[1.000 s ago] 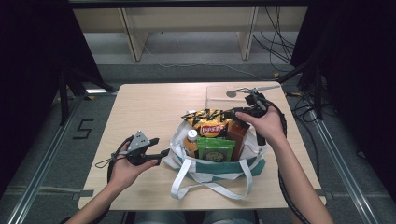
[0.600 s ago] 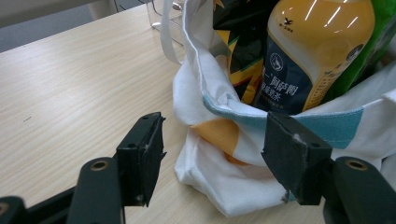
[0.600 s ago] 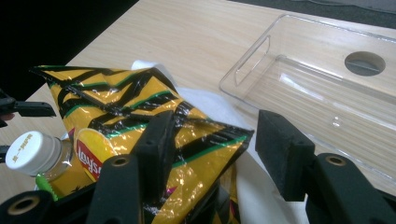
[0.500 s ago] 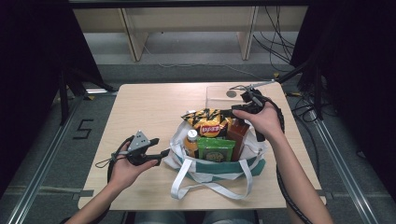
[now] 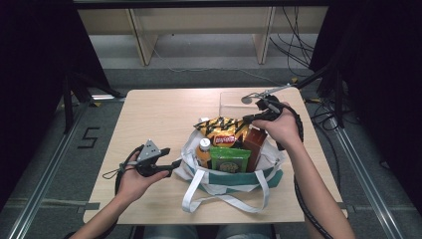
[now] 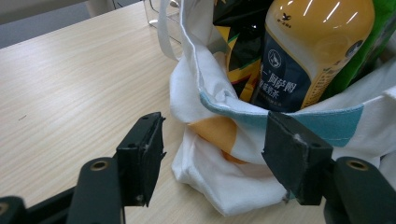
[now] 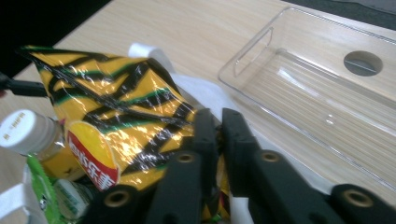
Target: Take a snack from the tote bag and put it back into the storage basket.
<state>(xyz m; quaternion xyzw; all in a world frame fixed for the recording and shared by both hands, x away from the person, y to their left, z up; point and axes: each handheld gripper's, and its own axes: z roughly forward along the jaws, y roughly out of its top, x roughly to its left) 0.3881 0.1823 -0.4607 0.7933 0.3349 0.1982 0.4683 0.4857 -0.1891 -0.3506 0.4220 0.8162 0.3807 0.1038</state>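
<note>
1. Pinched between the shut jaws of the right gripper [image 7: 215, 135]: one edge of a yellow foil crisp bag with black and green stripes [image 7: 112, 112], left of centre in the right gripper view.
2. Jaws just closed onto that edge, with the foil between them.
3. Seen from the high view: same crisp bag [image 5: 222, 130] just right of frame centre, standing at the far end of a white cloth tote bag with a teal band [image 5: 219, 181].
4. Right gripper [image 5: 255, 117] right of centre in that view, held by a hand above the tote's far rim.
5. Packed in the tote beside the crisps: a clear bottle of orange drink with a white cap [image 5: 203, 152], a green snack packet [image 5: 229, 160] and a brown box [image 5: 255, 144].
6. Upper right of the right gripper view: a clear plastic tray [image 7: 322, 88] lying on the pale wooden table [image 5: 159, 114].
7. Left gripper [image 5: 174, 167] left of centre in the high view, jaws apart at the tote's near left corner, white cloth between the pads but not pressed.
8. Orange drink bottle [image 6: 308, 51] at upper right of the left gripper view, leaning inside the tote [image 6: 219, 140].
</note>
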